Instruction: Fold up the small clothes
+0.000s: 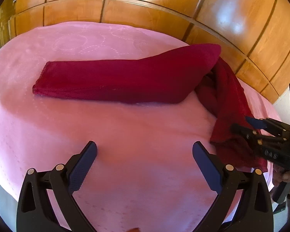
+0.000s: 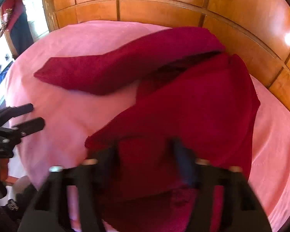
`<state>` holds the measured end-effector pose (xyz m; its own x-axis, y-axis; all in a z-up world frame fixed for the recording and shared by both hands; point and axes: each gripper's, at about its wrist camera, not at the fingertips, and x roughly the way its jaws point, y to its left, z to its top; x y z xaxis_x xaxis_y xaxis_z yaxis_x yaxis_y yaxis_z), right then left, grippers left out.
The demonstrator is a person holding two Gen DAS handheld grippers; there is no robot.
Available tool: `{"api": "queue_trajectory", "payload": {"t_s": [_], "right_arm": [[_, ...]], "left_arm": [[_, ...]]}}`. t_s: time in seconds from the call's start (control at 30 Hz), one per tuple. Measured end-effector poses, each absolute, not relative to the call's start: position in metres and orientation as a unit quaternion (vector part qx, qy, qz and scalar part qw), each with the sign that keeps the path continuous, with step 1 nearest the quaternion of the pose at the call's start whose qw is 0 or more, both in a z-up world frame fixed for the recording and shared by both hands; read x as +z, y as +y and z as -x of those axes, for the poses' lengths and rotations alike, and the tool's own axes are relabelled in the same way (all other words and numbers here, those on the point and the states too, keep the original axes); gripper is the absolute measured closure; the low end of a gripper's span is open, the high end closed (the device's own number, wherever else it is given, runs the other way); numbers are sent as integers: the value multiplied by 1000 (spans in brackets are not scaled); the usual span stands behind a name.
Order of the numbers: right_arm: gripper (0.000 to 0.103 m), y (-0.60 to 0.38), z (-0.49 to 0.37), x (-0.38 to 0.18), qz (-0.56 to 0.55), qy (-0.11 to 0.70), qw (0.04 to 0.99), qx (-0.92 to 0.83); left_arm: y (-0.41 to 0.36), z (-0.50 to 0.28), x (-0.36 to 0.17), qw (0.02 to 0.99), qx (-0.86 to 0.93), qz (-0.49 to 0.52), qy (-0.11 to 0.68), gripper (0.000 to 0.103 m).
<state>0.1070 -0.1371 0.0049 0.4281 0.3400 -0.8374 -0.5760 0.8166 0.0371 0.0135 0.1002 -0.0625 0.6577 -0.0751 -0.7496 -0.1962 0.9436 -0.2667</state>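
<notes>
red garment (image 1: 114,81) lies on the pink bedcover (image 1: 87,127), one long part folded flat toward the left, the other end bunched and trailing down to the near right corner of the bed. the right gripper (image 2: 145,154) is at this trailing end. its picture is blurred, but the cloth goes between the two fingers and from the left camera the fingers look close together on the edge, so i judge it is clamped on the red garment, though i cannot be fully sure the pads press. the left gripper (image 1: 145,154) hovers over bare bedcover with its jaws wide apart and nothing between them.

for this step i think the right side should take only the edge layer, not the whole bunch, and lift it enough that the twist near the middle opens. then carry it over the flat part and lay it edge on edge. the left gripper could hold down the flat part near the fold line, so it does not slide on the smooth cover.

the bedcover is smooth with a faint stitched ring pattern, a little soft. behind the bed stands a shiny wooden panel wall (image 1: 164,9) with light reflections. far left in the right camera a bright window area shows.
</notes>
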Motion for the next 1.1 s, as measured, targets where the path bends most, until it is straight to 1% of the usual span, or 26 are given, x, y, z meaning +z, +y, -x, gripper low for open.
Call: {"api": "queue_trajectory", "payload": {"t_s": [0.03,0.1,0.17,0.2,0.27,0.3,0.33,0.4,0.47,0.5,0.53,0.57,0.6,0.63,0.67,0.7,0.73,0.8,0.9,1.0,1.07,1.1], "right_arm": [[92,-148,-109,16,99,454,840,281],[103,-169,-111,34,56,439,851,283],[103,-200,-112,58,27,416,869,267],[103,-219,-112,69,31,400,884,240],[103,-265,-110,77,34,382,904,189],[103,-290,-115,80,31,378,912,158],[103,-307,-119,82,29,375,917,131],[103,-347,-130,86,25,371,926,72],[103,-393,-145,86,30,367,930,-3],[103,-412,-153,85,29,368,929,-34],[103,-437,-165,82,18,373,925,-66],[103,-454,-174,79,14,375,923,-91],[103,-469,-182,74,10,378,919,-113],[101,-487,-195,70,-10,386,914,-123],[96,-499,-203,66,-31,388,912,-130],[57,-509,-205,63,-46,387,910,-138],[23,-516,-202,60,-61,379,911,-150],[24,-516,-191,57,-72,374,914,-141],[25,-484,-167,42,-87,400,910,-63],[25,-443,-137,23,-112,440,889,56],[28,-413,-120,4,-138,472,861,128],[33,-399,-115,-8,-155,492,842,157]], "left_arm": [[99,-14,-62,896,34,163,412,5],[99,-15,-61,894,28,169,414,5],[99,-17,-62,890,18,176,421,5],[96,-20,-61,890,12,172,423,11],[89,-22,-61,889,0,165,428,17],[87,-25,-61,888,-7,163,430,19],[83,-28,-60,887,-12,163,431,20],[77,-33,-60,887,-24,163,431,31],[70,-43,-59,884,-43,163,436,33],[67,-47,-60,882,-51,164,438,40],[65,-55,-60,880,-61,168,441,44],[64,-61,-60,877,-66,172,443,46],[63,-67,-60,875,-72,179,443,46],[63,-75,-60,873,-79,191,443,46],[64,-81,-60,870,-84,199,444,47],[64,-88,-60,868,-86,203,445,53],[64,-97,-61,864,-91,209,450,54],[64,-114,-67,851,-98,231,462,58],[60,-131,-71,846,-101,241,465,58],[53,-149,-77,837,-110,254,472,58],[45,-160,-83,831,-118,256,479,58],[41,-166,-85,832,-119,252,481,58]]}}
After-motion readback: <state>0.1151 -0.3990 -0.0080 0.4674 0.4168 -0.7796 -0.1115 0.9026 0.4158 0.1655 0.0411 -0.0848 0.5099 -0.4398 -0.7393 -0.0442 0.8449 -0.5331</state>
